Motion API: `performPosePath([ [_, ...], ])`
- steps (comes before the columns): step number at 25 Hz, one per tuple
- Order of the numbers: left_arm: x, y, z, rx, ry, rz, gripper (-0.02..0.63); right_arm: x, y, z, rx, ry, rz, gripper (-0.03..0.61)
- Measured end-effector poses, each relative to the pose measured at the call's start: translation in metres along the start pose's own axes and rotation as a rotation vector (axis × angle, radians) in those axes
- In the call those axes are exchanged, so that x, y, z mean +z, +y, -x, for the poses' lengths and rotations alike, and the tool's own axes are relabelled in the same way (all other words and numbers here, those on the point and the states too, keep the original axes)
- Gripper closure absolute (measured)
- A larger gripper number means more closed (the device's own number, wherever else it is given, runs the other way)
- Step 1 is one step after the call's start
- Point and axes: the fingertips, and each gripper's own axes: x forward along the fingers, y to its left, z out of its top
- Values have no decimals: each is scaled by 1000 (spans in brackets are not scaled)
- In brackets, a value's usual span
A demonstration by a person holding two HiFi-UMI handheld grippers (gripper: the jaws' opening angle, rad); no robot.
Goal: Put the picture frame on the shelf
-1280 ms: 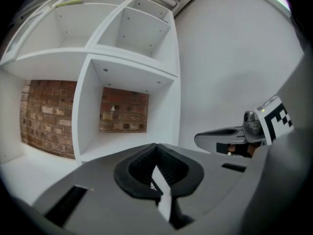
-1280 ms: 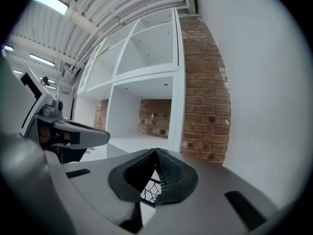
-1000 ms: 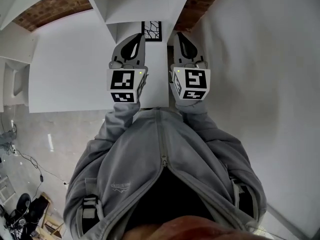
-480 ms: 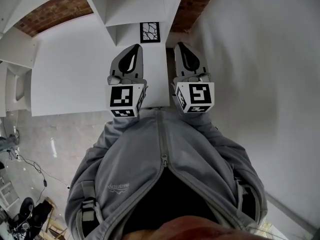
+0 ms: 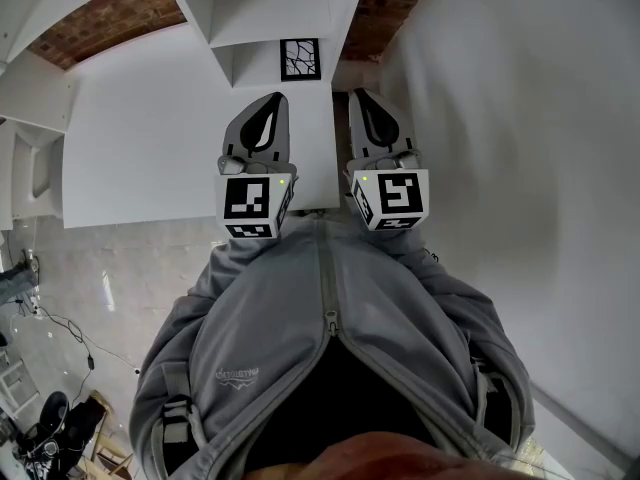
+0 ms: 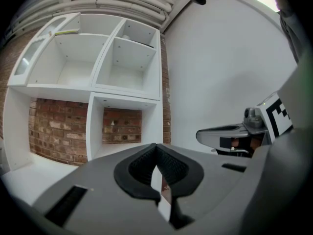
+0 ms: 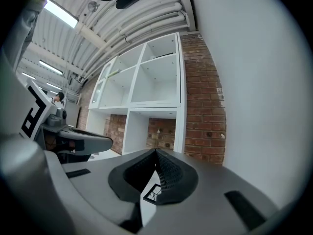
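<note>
The picture frame [image 5: 300, 60], small and black-edged with a dark crack-like pattern on white, rests on the white shelf unit [image 5: 150, 118] just beyond both grippers. My left gripper [image 5: 271, 100] and right gripper [image 5: 359, 96] hover side by side short of it, both shut and holding nothing. In the right gripper view a corner of the frame [image 7: 152, 194] shows through the gap under the shut right gripper [image 7: 156, 152]. The left gripper view shows the left gripper [image 6: 156, 147] pointing at the shelf's open compartments [image 6: 122, 126], with the frame out of sight.
A brick wall [image 7: 205, 116] stands behind the shelf unit, with a plain white wall [image 5: 520, 168] to the right. Upper shelf compartments [image 6: 127, 67] hold nothing. Grey floor with cables [image 5: 60, 328] lies to the lower left. The person's grey jacket [image 5: 320, 338] fills the foreground.
Both grippers have drawn back from the frame toward the person, and the shelf looks farther off in both gripper views. The frame has stayed in place on the shelf.
</note>
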Motion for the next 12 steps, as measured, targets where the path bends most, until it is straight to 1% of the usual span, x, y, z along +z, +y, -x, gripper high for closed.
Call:
performPosePath([
  [6,0,-3,2,8,-4,-7,607,0,3,0,18,-12,-5,551],
  [12,-3,-10,4,4,-3,-2,607,0,9,0,38,-15,20,551],
])
